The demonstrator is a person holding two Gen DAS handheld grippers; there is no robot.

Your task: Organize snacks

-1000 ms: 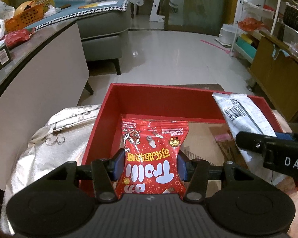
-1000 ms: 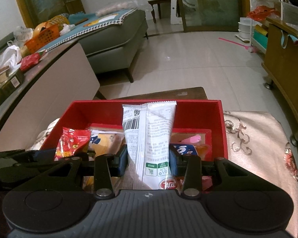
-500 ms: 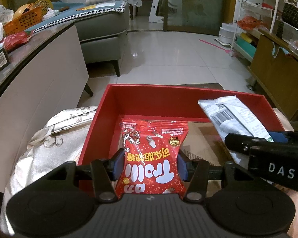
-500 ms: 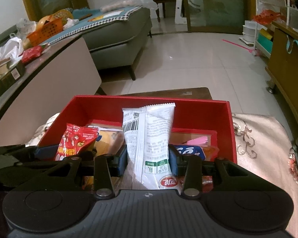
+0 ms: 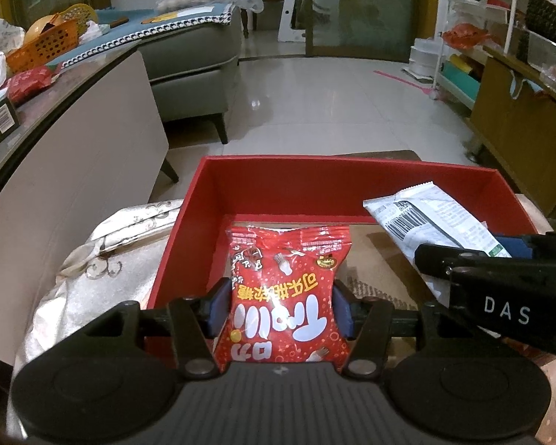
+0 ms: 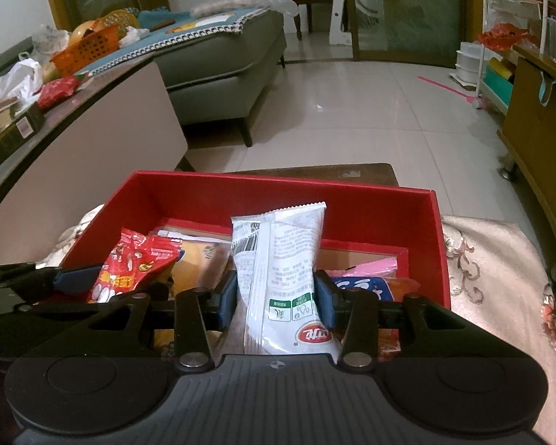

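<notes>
My left gripper [image 5: 280, 311] is shut on a red Trolli candy bag [image 5: 285, 296], held upright over the near left part of an open red box [image 5: 315, 185]. My right gripper [image 6: 276, 298] is shut on a white snack packet [image 6: 281, 270], held upright over the middle of the same red box [image 6: 352, 204]. The right gripper also shows in the left wrist view [image 5: 500, 282] with the white packet [image 5: 426, 222]. The red bag shows in the right wrist view [image 6: 129, 267] at the left. Several other snacks lie in the box: a yellow pack [image 6: 200, 267], a blue pack [image 6: 359, 285] and a pink one [image 6: 374, 267].
The box stands on a low table under an embroidered cream cloth [image 6: 500, 259]. A long counter [image 5: 74, 129] with an orange basket [image 5: 44, 48] runs along the left. A grey sofa [image 5: 196, 55] stands behind, a wooden cabinet [image 5: 519, 118] and shelves at the right, tiled floor beyond.
Both grippers have drawn back and risen slightly with their packets still held; the box looks a little farther away and the white packet sits lower in the left wrist view.
</notes>
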